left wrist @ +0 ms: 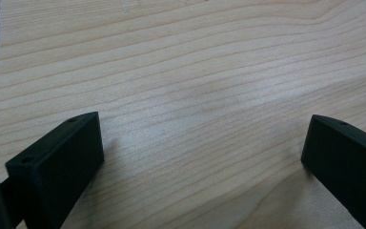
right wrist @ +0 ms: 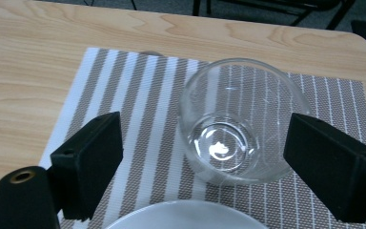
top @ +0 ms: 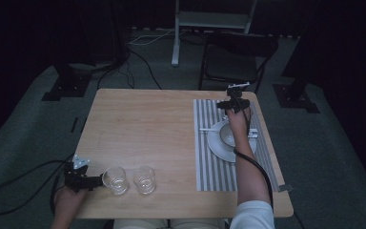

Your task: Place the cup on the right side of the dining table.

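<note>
Your left gripper sits low at the near left, forearm short, jaws spread wide. Your right arm is stretched far forward, right gripper jaws wide apart too.

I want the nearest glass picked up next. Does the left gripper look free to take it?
Probably yes: the left gripper is open beside the nearest glass, with nothing between them.

bare table centre — two glasses near edge
</note>
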Available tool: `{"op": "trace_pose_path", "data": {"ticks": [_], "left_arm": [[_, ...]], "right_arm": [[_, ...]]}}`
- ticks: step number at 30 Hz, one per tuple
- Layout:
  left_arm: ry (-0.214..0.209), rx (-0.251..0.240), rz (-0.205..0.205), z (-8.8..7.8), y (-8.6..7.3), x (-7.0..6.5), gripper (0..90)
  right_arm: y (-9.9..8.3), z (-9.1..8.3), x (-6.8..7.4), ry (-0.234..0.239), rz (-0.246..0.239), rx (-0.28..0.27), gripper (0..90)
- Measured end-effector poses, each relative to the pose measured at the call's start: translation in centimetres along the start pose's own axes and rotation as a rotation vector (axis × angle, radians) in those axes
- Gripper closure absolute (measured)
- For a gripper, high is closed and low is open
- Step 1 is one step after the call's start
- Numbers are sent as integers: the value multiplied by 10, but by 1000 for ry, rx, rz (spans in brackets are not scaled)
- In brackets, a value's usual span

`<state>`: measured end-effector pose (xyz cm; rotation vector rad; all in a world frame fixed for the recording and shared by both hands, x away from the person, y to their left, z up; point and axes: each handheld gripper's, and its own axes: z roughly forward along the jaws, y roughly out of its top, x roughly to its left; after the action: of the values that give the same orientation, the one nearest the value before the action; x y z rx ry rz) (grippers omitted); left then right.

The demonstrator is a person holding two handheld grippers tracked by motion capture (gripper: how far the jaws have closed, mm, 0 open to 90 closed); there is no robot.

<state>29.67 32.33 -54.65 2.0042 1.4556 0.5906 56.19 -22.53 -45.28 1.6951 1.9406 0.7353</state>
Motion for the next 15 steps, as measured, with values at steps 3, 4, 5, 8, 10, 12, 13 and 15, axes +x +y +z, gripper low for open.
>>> {"op": "trace_pose_path", "data": {"ticks": [3, 4, 5, 8, 10, 12, 13, 15], "left_arm": [[0, 0, 0, 0, 0, 0, 8], [0, 0, 0, 0, 0, 0, 8], [0, 0, 0, 0, 0, 0, 8], [0, 0, 0, 0, 0, 0, 8], [0, 0, 0, 0, 0, 0, 8], [0, 0, 0, 0, 0, 0, 8], [0, 0, 0, 0, 0, 0, 8], [0, 0, 0, 0, 0, 0, 8]], "right_arm": [[-3, -5, 4, 30, 2, -25, 128], [-4, -7, 6, 41, 4, -35, 128], [-5, -8, 7, 49, 6, -40, 128], [-9, -12, 15, 81, -5, -51, 126], [-13, -15, 22, 102, -22, -65, 125], [-16, -18, 29, 121, -45, -74, 124], [-19, -20, 33, 128, -54, -77, 124], [-23, -24, 39, 160, -63, -83, 124]]}}
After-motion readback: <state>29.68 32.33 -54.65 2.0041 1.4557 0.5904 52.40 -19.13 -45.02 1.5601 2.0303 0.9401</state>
